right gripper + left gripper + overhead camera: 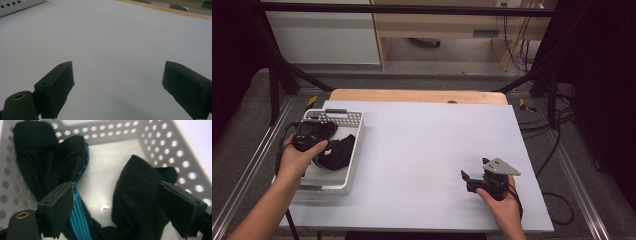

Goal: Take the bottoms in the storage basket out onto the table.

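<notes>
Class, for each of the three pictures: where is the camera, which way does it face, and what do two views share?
High view: above the table, facing forward and down; forearms, left tongs, right tongs.
Left gripper view: on the left tongs, facing into the white perforated plastic basket at black cloth.
Right gripper view: on the right tongs, over the white tabletop.
Shared: basket.

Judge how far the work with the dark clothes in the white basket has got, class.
Nothing looks done: the table sheet is bare. In hand: the left gripper hovers open over the black garments in the white basket, gripping nothing. Left: grasp them and lift them out, presumably onto the sheet, where the right gripper waits open.
</notes>
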`<state>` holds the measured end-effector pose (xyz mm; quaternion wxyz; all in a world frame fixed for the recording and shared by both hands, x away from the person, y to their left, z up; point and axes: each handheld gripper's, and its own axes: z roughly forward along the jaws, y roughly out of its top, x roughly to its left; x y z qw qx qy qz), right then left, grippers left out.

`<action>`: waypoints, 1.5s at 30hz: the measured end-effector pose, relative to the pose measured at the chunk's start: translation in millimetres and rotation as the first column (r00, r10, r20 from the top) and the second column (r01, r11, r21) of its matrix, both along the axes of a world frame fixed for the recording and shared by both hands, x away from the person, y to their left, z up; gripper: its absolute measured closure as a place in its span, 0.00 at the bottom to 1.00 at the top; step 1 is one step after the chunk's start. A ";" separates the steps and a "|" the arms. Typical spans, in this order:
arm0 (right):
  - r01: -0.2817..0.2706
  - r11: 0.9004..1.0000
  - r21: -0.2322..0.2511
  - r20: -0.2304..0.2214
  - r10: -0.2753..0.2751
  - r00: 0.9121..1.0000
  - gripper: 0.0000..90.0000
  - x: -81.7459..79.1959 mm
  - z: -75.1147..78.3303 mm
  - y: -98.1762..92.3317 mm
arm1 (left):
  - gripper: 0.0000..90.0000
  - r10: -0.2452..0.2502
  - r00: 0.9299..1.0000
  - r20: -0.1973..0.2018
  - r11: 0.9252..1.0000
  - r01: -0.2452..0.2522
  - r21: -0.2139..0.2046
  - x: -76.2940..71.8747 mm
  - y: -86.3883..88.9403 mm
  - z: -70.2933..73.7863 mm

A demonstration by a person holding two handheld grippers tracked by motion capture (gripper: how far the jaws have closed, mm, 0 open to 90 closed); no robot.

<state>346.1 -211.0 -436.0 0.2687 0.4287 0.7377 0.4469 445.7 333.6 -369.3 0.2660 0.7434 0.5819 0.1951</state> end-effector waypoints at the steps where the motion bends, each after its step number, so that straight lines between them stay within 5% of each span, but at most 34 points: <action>1: -0.001 1.000 -0.003 0.002 0.001 1.000 0.12 0.0 -0.2 0.5 | 0.18 0.006 1.000 -0.002 1.000 -0.006 0.004 0.1 2.4 -1.1; 22: -0.007 1.000 -0.006 0.006 0.007 1.000 0.12 -0.3 -0.1 0.1 | 0.33 0.055 0.996 -0.075 0.998 -0.053 0.032 0.7 25.4 -22.8; 27: -0.006 1.000 -0.006 0.006 0.006 1.000 0.11 -0.6 -0.1 -0.1 | 0.33 0.058 0.996 -0.071 0.997 -0.054 0.050 1.3 25.5 -25.7; 45: -0.011 1.000 -0.009 0.006 0.011 1.000 0.11 -0.4 -0.5 -0.8 | 0.34 0.065 0.986 -0.151 0.995 -0.054 0.080 7.1 18.4 -42.1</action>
